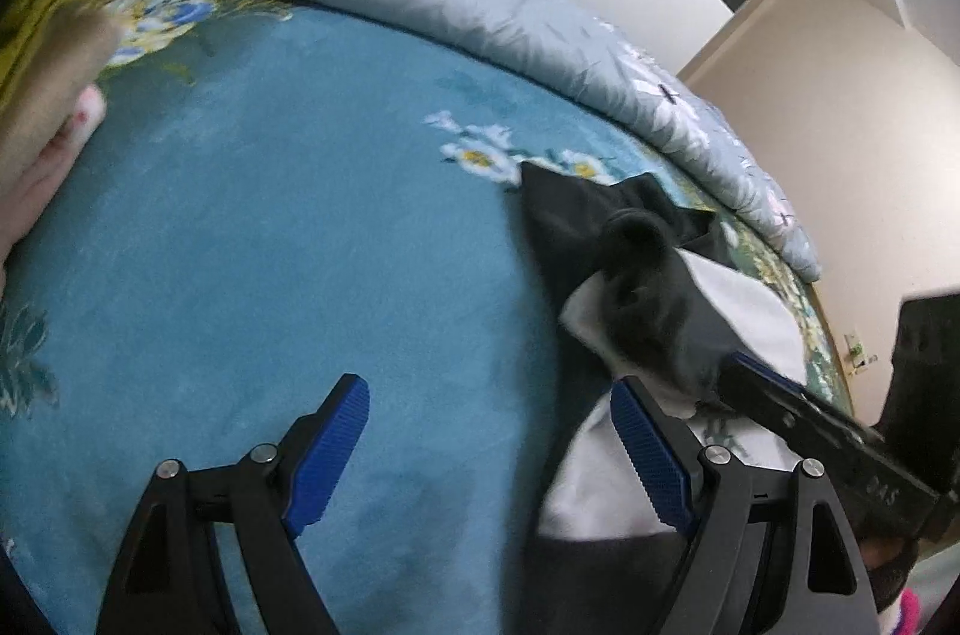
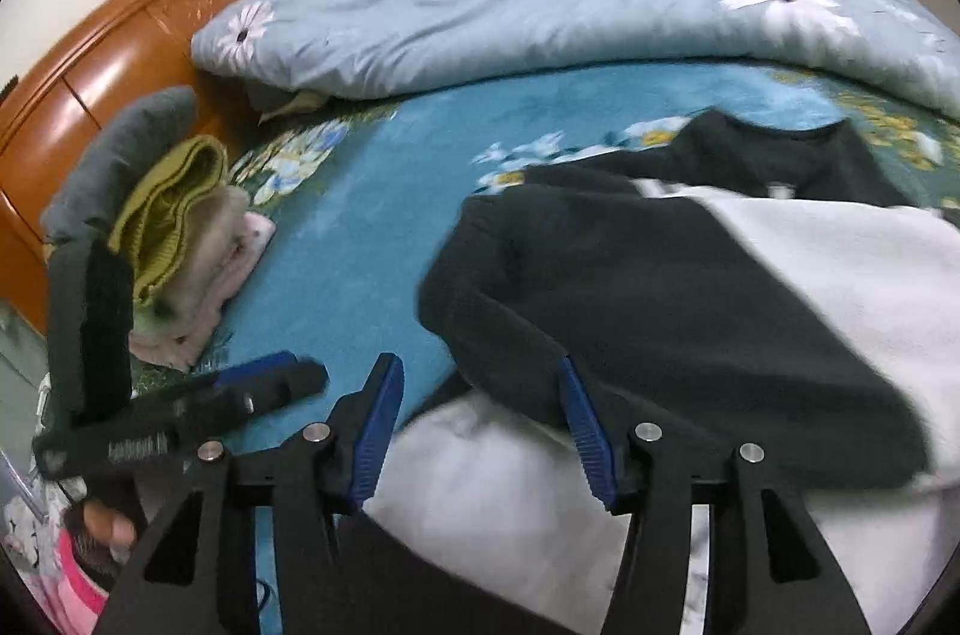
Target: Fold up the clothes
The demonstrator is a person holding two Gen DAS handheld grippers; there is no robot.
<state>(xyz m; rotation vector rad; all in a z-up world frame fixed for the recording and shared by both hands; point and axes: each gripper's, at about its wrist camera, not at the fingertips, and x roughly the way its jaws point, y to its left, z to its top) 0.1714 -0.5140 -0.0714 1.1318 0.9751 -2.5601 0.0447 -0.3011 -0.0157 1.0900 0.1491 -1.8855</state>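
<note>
Soft indoor light, fisheye-warped edges, slight motion blur

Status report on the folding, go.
Left gripper open over blue bedspread, empty. Right gripper open, black-and-white garment between its pads, not pinched. Nothing in the way.

Glossy wooden headboard (image 2: pixel 120 53), fuzzy bedspread (image 2: pixel 372 239)

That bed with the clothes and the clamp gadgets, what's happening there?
A person is folding clothes on the bed, holding a gripper in each hand. The right gripper is open over a black-and-white top, whose black sleeve lies across the white part. The left gripper is open above bare blue bedspread, holding nothing. A stack of folded clothes sits by the headboard.
</note>
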